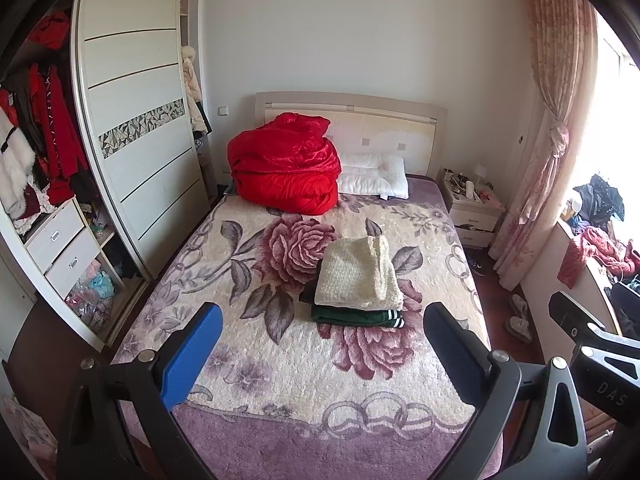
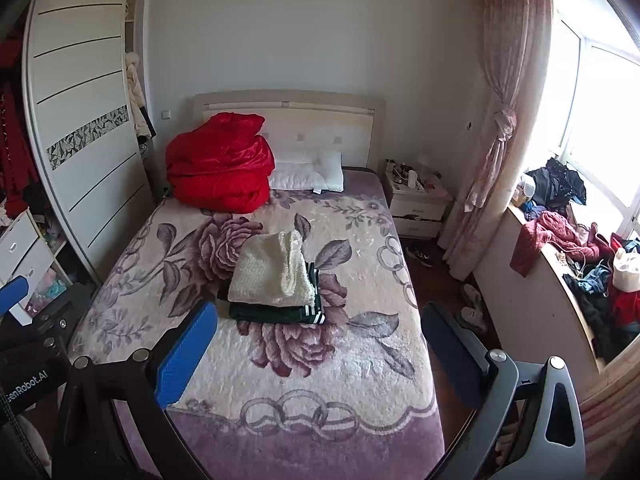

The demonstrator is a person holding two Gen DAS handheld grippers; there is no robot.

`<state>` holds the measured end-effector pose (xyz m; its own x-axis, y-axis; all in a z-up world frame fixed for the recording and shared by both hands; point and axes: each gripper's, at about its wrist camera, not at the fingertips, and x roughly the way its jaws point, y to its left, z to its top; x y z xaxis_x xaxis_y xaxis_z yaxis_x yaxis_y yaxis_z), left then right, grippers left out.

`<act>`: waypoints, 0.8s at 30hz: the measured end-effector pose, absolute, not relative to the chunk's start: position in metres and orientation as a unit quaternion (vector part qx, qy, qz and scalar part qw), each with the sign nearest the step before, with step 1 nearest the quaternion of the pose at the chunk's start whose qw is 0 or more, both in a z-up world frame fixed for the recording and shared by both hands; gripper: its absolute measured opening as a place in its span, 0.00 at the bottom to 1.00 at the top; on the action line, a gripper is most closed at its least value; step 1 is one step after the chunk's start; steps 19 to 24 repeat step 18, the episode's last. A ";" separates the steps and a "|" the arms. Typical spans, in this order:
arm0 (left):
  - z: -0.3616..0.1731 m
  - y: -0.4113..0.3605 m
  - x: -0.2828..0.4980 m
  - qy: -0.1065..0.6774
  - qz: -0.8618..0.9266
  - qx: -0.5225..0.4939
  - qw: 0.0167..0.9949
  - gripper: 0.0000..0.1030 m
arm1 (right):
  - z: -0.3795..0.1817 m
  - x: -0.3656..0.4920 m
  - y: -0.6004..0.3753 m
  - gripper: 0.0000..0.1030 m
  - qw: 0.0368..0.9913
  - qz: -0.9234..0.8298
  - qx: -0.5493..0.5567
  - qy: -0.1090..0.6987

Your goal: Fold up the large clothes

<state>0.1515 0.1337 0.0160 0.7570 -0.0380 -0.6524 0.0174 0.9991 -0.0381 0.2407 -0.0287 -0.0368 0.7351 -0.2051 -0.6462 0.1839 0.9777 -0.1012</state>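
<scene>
A bedroom seen from the foot of a bed [image 1: 304, 364] covered by a cream and purple blanket [image 2: 320, 364] patterned with large roses. Near the middle of the bed sits a small stack of folded clothes: a cream knit [image 1: 358, 274] on top, lying on a dark green garment [image 1: 352, 317] with white stripes at one edge. In the right view the same cream knit [image 2: 268, 270] covers most of the green garment [image 2: 276, 314]. At the head of the bed a bulky red quilt [image 1: 284, 168] is heaped on the left, touching a white pillow [image 1: 374, 174] to its right, both in front of the pale headboard [image 1: 384, 120]. The left tongs [image 1: 322, 356] hover above the foot of the bed, spread wide and holding nothing, one finger blue, the other dark. The right tongs [image 2: 320, 354] hover likewise, spread wide and empty, well short of the stack. To the left stands an open wardrobe [image 1: 132, 120] with red clothes hanging inside. To the right are a nightstand [image 2: 416, 204], a tied pink curtain [image 2: 500, 128] and a window ledge [image 2: 568, 276] piled with loose clothes.
</scene>
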 end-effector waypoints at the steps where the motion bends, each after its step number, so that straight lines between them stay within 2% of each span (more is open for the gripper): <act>1: 0.015 0.134 0.151 0.348 -0.015 -0.015 0.937 1.00 | -0.037 0.241 -0.029 1.00 0.931 -0.105 -0.015 0.348; 24: 0.020 0.131 0.152 0.347 -0.015 -0.016 0.938 1.00 | -0.037 0.242 -0.032 1.00 0.932 -0.106 -0.015 0.346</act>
